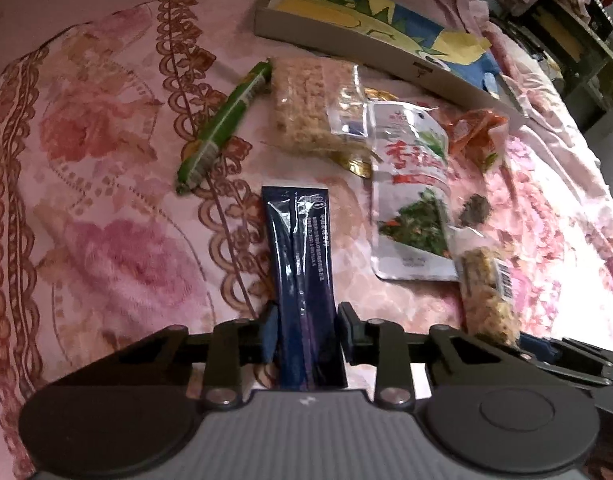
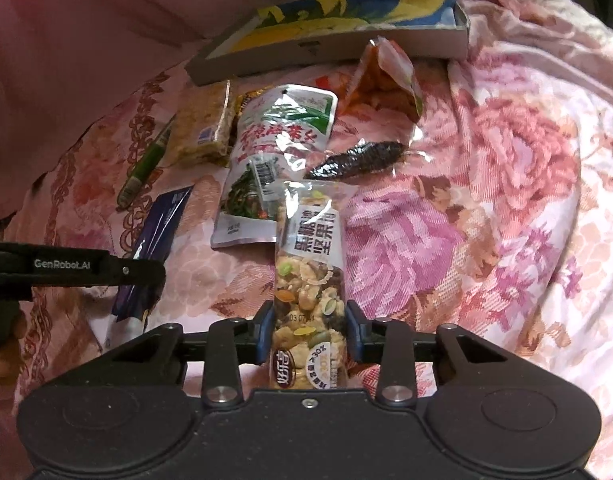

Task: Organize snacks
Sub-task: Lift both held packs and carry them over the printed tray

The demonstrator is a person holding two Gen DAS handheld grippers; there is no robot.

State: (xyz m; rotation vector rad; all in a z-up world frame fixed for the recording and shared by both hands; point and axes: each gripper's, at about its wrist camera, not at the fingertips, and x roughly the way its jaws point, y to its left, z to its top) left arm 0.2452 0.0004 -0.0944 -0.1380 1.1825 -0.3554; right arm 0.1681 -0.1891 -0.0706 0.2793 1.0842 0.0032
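While each claw grips a snack, the rest lie on the floral bedspread (image 2: 486,184).
Left claw (image 1: 306,330): clamped on a dark blue sachet (image 1: 300,264), its far end pointing toward the pile.
Right claw (image 2: 308,338): clamped on a nut bar (image 2: 308,280) in clear wrap.
Just ahead: white seaweed pouch (image 2: 274,168), the nut bar's tip overlapping it.
Left of pouch: puffed rice cake (image 1: 306,104), then a green stick pack (image 1: 222,124).
Right of pouch: dark wrapped snack (image 2: 358,160), orange bag (image 2: 380,76).
Farthest: shallow box (image 1: 370,56) with blue and yellow lining.
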